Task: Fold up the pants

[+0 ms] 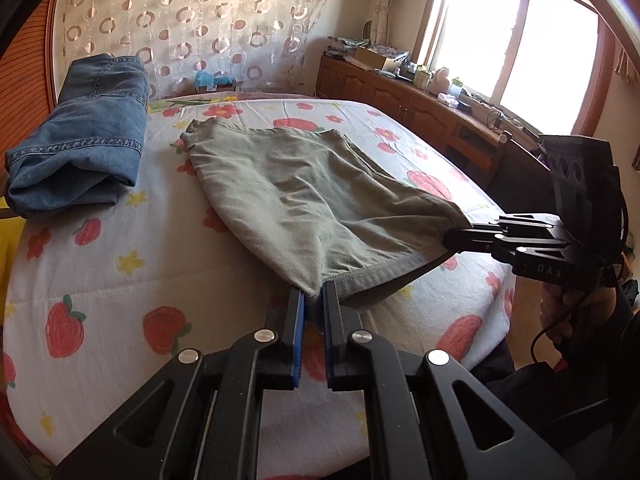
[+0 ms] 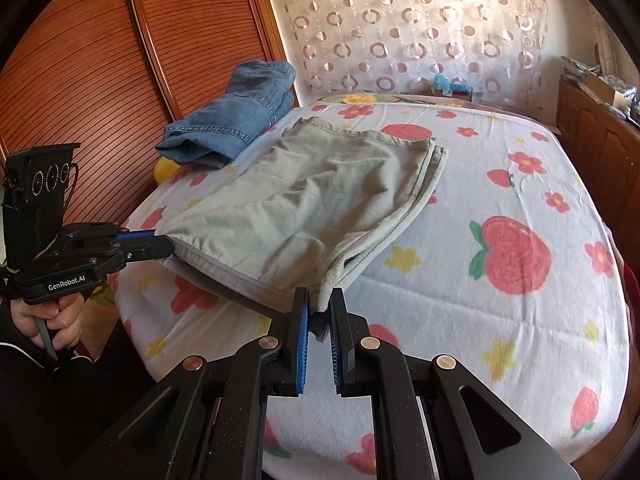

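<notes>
Grey-green pants (image 1: 304,196) lie folded on the strawberry-print bed (image 1: 120,280), their near hem lifted off it; they also show in the right wrist view (image 2: 304,196). My left gripper (image 1: 314,292) is shut on the hem's left corner. It shows from the side in the right wrist view (image 2: 170,246). My right gripper (image 2: 320,300) is shut on the hem's right corner, where the layers stack. It shows from the side in the left wrist view (image 1: 456,238). The hem hangs stretched between the two grippers.
Folded blue jeans (image 1: 80,140) lie at the bed's far left, also in the right wrist view (image 2: 232,120). A wooden slatted wardrobe (image 2: 100,60) stands left of the bed. A cluttered wooden sideboard (image 1: 420,96) runs under the window on the right. A patterned curtain (image 1: 192,12) hangs behind.
</notes>
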`<state>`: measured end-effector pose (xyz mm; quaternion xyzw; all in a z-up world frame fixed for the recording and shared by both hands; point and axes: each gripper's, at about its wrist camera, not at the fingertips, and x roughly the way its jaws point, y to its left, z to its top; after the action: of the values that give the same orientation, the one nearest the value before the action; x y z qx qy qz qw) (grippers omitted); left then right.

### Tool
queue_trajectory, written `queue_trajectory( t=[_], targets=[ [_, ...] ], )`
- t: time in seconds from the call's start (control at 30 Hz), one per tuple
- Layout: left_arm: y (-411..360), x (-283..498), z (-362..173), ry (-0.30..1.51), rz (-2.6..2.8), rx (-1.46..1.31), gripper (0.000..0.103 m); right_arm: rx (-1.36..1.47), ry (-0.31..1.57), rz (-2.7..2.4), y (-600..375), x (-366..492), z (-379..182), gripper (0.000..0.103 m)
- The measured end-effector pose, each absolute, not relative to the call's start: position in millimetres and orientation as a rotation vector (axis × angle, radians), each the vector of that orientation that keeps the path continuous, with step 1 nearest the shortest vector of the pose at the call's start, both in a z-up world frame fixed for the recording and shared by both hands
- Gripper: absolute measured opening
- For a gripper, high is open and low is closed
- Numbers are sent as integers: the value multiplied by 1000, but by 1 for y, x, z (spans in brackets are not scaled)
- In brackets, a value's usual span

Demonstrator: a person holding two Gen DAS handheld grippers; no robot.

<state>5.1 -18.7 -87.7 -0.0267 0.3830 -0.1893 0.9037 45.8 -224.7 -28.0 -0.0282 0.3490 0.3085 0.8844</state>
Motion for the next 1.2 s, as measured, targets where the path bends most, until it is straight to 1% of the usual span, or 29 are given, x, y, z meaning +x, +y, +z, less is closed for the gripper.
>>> queue_trajectory(
  t=[0.13,0.2,0.23,0.27,0.3,0.33,0.37,0.4,0.5,0.6,0.63,0.67,0.87,1.07,1.1,1.13,1.2],
  targets=[
    [-19,7,-89,800,-381,-49,9,-67,738,637,-223,47,-30,10],
    [-19,7,-90,802,-370,-49,16,-78,747,638,-222,47,-31,10],
    [-19,8,-89,800,-358,-43,21,-80,749,635,-223,47,-31,14],
    [-18,8,-89,796,-347,-38,28,-80,752,630,-223,46,-31,15],
    [-17,9,-88,790,-333,-35,33,-83,754,623,-224,46,-31,16],
    [-16,9,-88,784,-327,-35,42,-87,755,617,-225,45,-31,17],
    [-14,9,-88,778,-322,-40,44,-86,753,617,-226,45,-30,17],
    [-13,10,-88,775,-318,-42,44,-80,750,620,-228,44,-28,19],
    [-10,17,-92,794,-301,-35,44,-72,722,609,-235,44,-22,32],
    [-6,29,-95,802,-279,-35,46,-75,705,587,-239,57,-16,33],
    [-4,34,-95,802,-275,-36,60,-79,697,576,-238,63,-13,33],
    [-1,39,-95,797,-270,-42,71,-84,689,569,-238,70,-10,33],
    [7,59,-91,778,-244,-49,73,-81,651,539,-232,119,5,33],
    [9,68,-91,776,-243,-62,74,-62,686,539,-218,175,-2,33],
    [9,69,-92,777,-243,-64,74,-64,699,537,-214,183,-5,29],
    [9,69,-92,779,-240,-65,74,-65,710,533,-211,193,-8,27],
    [9,70,-93,780,-239,-66,74,-68,740,519,-205,213,-14,26]
  ],
)
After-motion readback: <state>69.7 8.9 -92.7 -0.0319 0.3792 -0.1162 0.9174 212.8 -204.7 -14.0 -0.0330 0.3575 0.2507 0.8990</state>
